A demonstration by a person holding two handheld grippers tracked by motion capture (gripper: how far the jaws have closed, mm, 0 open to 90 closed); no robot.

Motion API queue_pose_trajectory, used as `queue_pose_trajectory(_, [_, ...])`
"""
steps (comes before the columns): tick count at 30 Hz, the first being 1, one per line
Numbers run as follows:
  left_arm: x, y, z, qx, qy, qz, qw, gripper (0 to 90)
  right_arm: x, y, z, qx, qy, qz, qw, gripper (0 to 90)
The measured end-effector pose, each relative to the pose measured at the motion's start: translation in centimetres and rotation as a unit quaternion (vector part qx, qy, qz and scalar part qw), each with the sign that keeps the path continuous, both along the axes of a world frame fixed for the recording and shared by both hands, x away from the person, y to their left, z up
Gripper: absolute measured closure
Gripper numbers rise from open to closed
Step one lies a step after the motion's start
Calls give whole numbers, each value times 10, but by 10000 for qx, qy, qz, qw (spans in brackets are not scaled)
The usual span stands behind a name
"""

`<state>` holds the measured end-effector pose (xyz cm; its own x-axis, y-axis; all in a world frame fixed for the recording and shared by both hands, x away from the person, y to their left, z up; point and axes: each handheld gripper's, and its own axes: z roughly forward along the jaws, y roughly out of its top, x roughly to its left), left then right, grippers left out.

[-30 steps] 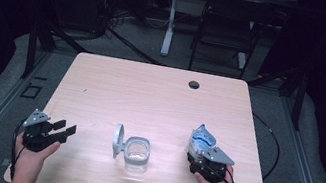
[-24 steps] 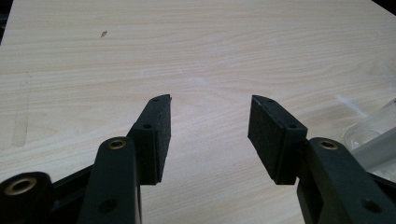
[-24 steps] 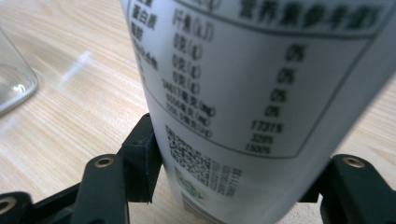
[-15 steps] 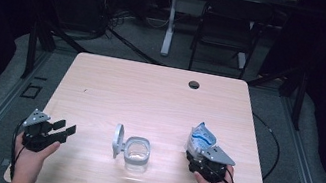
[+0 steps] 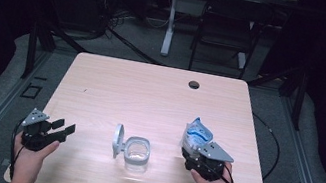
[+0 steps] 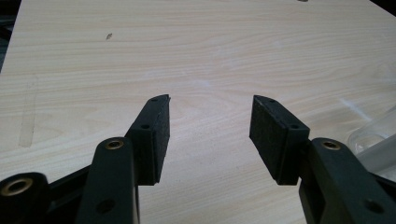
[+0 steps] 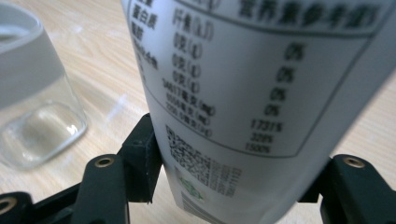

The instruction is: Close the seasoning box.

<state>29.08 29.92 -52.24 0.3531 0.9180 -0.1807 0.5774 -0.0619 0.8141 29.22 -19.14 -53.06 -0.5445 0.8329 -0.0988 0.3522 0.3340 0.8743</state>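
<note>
White and blue, the packet (image 5: 197, 135) sits in the right gripper (image 5: 197, 151) near the right side of the wooden table (image 5: 150, 94). In the right gripper view the packet (image 7: 261, 93) is so close that its top and bottom are cut off. The small print on it is blurry. I can make out a box of numbers and a little square code, but I cannot read the words. The tips of the jaws are hidden behind the packet, so only their black sides show.

The right gripper has its jaws set wide, and they press on both sides of the packet. The packet stands almost upright in the high view. I cannot tell if its bottom touches the table.

The clear glass jar (image 5: 136, 152) stands on the table between the two grippers, just left of the packet. Its grey lid (image 5: 117, 140) is tipped up on the left side of it. In the right gripper view the jar (image 7: 35, 107) is cut off at the left edge, and it is hard to see what is in it. In the left gripper view only a blurry clear bit of the jar (image 6: 373, 137) peeks in at the right edge.

The left gripper (image 5: 65, 126) is near the left edge of the table, well apart from the jar. Its jaws stand wide apart with bare wood between them. It holds nothing.

A small dark hole (image 5: 194, 84) sits near the far edge of the table.
</note>
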Motion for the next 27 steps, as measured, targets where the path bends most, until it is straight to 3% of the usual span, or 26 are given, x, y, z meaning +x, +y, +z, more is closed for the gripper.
queue_pose_trajectory(11, [2, 1, -5, 26, 73, 46, 10000, 475, 13, 14, 21, -249, -266, 192, 9992, 390])
queue_pose_trajectory(13, [3, 2, -5, -20, 77, 53, 10000, 474, 15, 16, 22, -185, -248, 189, 9993, 390])
queue_pose_trajectory(20, [2, 3, -4, -47, 72, 53, 9999, 473, 13, 22, 25, -348, -193, 250, 9989, 390])
queue_pose_trajectory(27, [1, 5, -3, -77, 56, 78, 9999, 473, 9, 27, 26, -446, -307, 284, 9981, 389])
